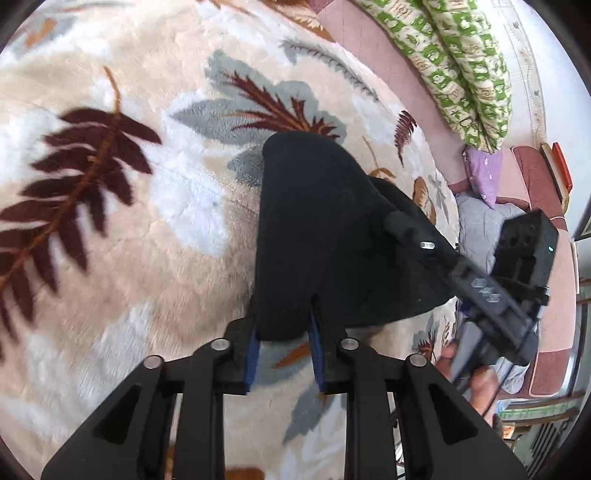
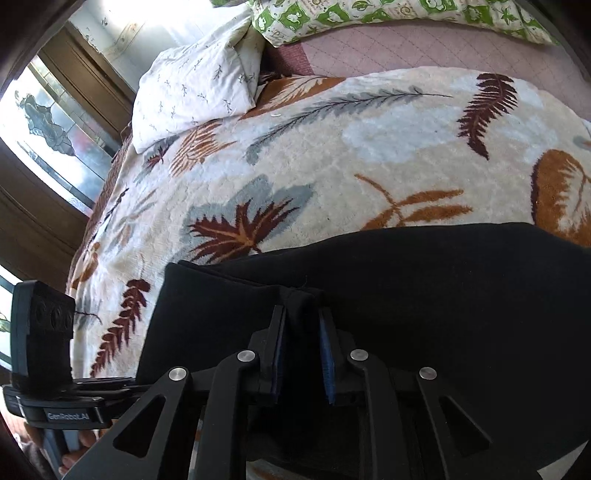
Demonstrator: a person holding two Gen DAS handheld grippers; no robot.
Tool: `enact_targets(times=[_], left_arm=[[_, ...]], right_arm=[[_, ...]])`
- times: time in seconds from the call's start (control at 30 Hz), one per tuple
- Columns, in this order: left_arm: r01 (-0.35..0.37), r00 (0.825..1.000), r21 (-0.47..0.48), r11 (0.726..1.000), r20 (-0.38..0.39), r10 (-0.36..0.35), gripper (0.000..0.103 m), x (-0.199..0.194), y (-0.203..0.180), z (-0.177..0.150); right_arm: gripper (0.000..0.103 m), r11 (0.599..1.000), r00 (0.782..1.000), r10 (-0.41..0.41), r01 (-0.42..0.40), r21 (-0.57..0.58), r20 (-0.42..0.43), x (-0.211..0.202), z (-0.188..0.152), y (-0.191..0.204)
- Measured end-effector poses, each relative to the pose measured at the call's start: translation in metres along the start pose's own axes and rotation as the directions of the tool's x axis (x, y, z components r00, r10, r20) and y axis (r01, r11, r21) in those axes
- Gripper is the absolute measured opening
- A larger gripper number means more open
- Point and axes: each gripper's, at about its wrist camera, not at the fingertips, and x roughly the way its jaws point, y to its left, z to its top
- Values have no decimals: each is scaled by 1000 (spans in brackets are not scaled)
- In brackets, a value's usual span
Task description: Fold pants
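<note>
Black pants point(image 1: 314, 221) lie folded on a fleece blanket point(image 1: 147, 221) printed with leaves. In the left wrist view my left gripper point(image 1: 284, 317) pinches the near rounded edge of the pants between its blue pads. The right gripper point(image 1: 406, 229) reaches in from the right onto the same cloth, with a hand point(image 1: 476, 384) on its handle. In the right wrist view the pants point(image 2: 443, 295) spread across the lower half, and my right gripper point(image 2: 302, 314) is shut on a raised fold of them. The left gripper's body point(image 2: 40, 332) shows at the left edge.
The blanket point(image 2: 332, 147) covers a bed. A white pillow point(image 2: 195, 92) lies at its far left corner, green patterned bolsters point(image 2: 369, 14) along the far side. A purple cushion point(image 1: 484, 173) and grey cloth point(image 1: 476, 225) sit by the bed's edge. A window point(image 2: 37, 122) is at left.
</note>
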Motion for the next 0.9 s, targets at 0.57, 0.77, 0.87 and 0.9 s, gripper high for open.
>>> enact_targets(times=[0.57,0.77,0.87,0.9], left_arm=[[34,998,232,972,-68,-19,56,68,-202,-79],[99,992,69,993,-89,-92,56,131,-235,-78],[139,984,-76,987,-98,-146,56,154,-232,-75],[154,981,-120,981,-98,-167,56,159,-229,-75]], right_arm=[[60,942,979,-47,-22,334,196,-216,-72,-161],[60,905,977,-39,-54,421,209,-227,-88,-234],[60,890,977,1,-99,445,214,-218,-87,-259],[60,888,977,10,-108,447,214,-214,-86,-265]])
